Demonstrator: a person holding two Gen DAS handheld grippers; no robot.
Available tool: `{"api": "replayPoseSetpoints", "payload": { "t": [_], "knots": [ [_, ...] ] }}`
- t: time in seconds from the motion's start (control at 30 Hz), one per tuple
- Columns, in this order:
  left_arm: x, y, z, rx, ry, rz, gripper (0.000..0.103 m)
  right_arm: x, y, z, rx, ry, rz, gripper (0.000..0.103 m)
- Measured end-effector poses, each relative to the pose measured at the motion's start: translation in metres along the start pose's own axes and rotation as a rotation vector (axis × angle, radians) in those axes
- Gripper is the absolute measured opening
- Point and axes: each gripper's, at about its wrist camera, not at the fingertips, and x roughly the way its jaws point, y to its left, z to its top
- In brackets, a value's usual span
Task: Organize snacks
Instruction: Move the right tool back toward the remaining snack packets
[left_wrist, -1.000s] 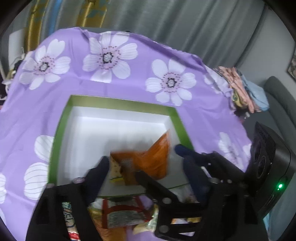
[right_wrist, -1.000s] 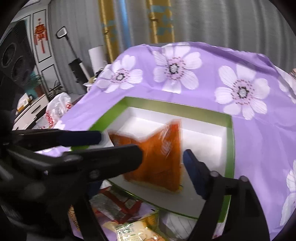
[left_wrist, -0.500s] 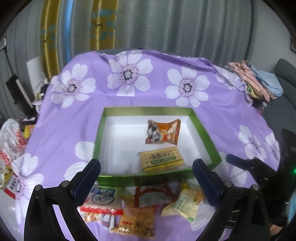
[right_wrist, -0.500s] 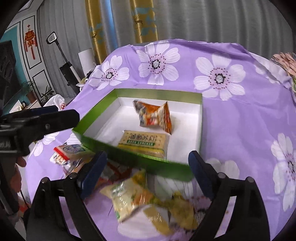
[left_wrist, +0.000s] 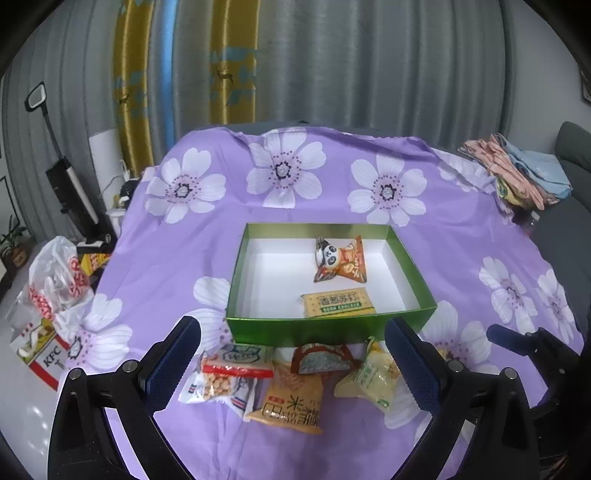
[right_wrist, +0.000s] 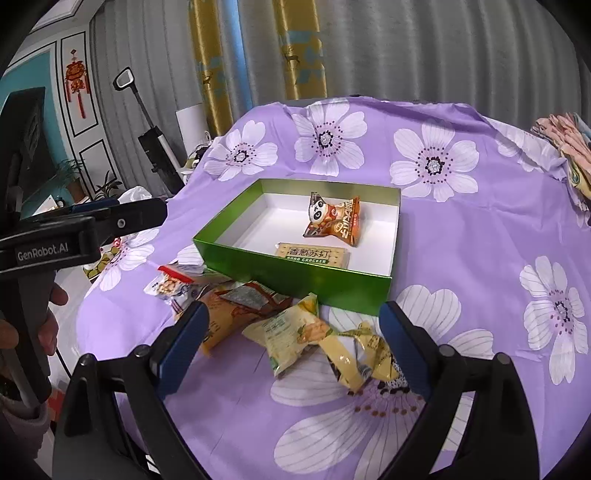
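Observation:
A green box (left_wrist: 325, 328) (right_wrist: 295, 275) with a white inside stands on the purple flowered cloth. In it lie an orange panda snack bag (left_wrist: 340, 258) (right_wrist: 332, 219) and a yellow cracker pack (left_wrist: 338, 303) (right_wrist: 312, 254). Several loose packets lie in front of the box: a peanut bag (left_wrist: 221, 380) (right_wrist: 168, 284), an orange rice-snack bag (left_wrist: 291, 398), a red-brown packet (left_wrist: 321, 360) (right_wrist: 255, 295), a yellow-green packet (left_wrist: 373, 376) (right_wrist: 291, 330) and a yellow wrapper (right_wrist: 365, 358). My left gripper (left_wrist: 291, 354) is open and empty, pulled back over the packets. My right gripper (right_wrist: 293, 332) is open and empty above them.
The left gripper's body (right_wrist: 81, 229) shows at the left of the right wrist view. A pile of folded clothes (left_wrist: 513, 170) lies at the table's far right. Plastic bags and a KFC box (left_wrist: 48, 354) sit on the floor at the left, near a vacuum (left_wrist: 70, 184).
Both grippers let go of the orange panda bag in the box and pulled back toward me. Both now stand open over the loose packets in front of the box.

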Motion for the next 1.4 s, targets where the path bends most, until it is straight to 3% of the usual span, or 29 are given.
{"api": "replayPoseSetpoints", "payload": {
  "t": [0.43, 0.9, 1.2, 1.4],
  "knots": [
    [-0.021, -0.018, -0.011, 0.034, -0.006, 0.003, 0.1, -0.019, 0.006, -0.008, -0.01, -0.013, -0.012, 0.094],
    [-0.015, -0.042, -0.022, 0.076, 0.032, -0.007, 0.1, -0.02, -0.012, -0.023, 0.031, 0.014, -0.043, 0.095],
    [0.002, -0.054, -0.029, 0.099, 0.087, -0.016, 0.1, -0.007, -0.031, -0.035, 0.079, 0.061, -0.049, 0.095],
    [0.023, -0.059, -0.038, 0.093, 0.173, -0.064, 0.1, 0.006, -0.042, -0.046, 0.092, 0.109, -0.041, 0.095]
  ]
}}
